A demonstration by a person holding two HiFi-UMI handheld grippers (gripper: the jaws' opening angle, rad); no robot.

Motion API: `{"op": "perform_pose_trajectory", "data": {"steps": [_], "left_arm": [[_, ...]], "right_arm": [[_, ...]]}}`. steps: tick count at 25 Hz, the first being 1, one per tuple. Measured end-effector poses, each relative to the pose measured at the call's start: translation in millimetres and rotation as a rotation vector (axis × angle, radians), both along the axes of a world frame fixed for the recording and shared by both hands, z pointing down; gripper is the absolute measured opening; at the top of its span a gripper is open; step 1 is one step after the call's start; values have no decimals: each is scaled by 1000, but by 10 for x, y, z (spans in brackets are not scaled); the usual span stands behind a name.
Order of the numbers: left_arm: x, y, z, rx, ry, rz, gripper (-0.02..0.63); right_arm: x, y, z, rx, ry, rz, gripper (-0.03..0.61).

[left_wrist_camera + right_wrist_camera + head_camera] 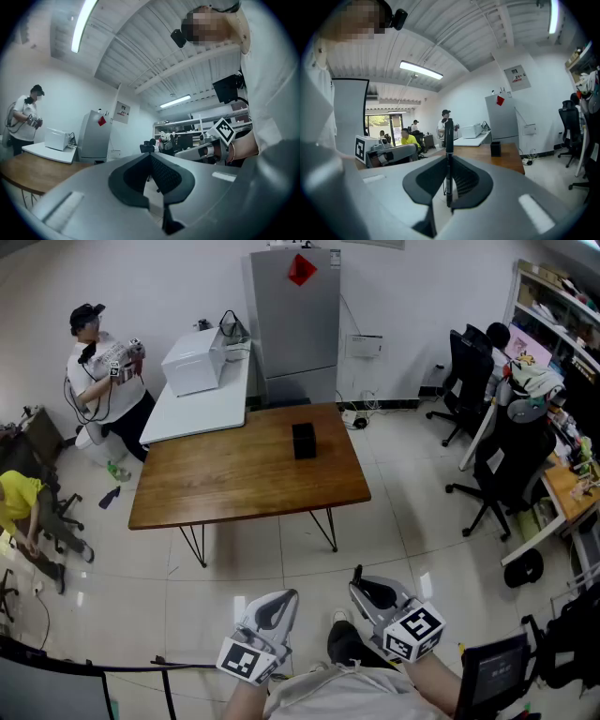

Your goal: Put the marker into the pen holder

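Observation:
The black pen holder (303, 440) stands on the brown wooden table (206, 484), right of its middle, well ahead of both grippers. My right gripper (373, 593) is low in the head view, shut on a thin black marker (357, 573) that points up. In the right gripper view the marker (449, 140) stands upright between the pads of that gripper (449, 157), with the pen holder (495, 149) far beyond on the table (508, 161). My left gripper (273, 611) hangs beside it. In its own view the left gripper (151, 157) is shut and holds nothing.
A white table (202, 404) with a white box (195, 360) adjoins the wooden table at the back, next to a grey cabinet (295, 315). Office chairs (506, 460) and desks fill the right. A person (103, 367) stands back left and another in yellow (19, 502) crouches left.

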State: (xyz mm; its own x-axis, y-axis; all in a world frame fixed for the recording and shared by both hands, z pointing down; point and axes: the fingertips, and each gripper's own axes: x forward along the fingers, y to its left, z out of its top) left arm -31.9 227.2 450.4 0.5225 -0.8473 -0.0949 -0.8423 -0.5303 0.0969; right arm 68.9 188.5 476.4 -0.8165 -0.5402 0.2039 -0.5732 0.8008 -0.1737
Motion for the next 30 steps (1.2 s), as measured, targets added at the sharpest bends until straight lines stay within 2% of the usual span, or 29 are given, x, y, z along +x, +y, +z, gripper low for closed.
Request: {"op": "perform_pose_trajectory", "data": {"steps": [7, 21, 26, 30], "left_arm": [[-124, -792, 48, -3, -30, -51, 15], [-288, -3181, -150, 25, -46, -124, 15], [-315, -3699, -149, 10, -57, -158, 15], [-376, -3963, -58, -20, -61, -146, 15]], "right_arm": [[-133, -792, 75, 3, -16, -30, 35], [-392, -3183, -34, 34, -9, -139, 35], [-460, -3717, -38, 26, -17, -174, 35], [-562, -3976, -48, 29, -30, -185, 35]]}}
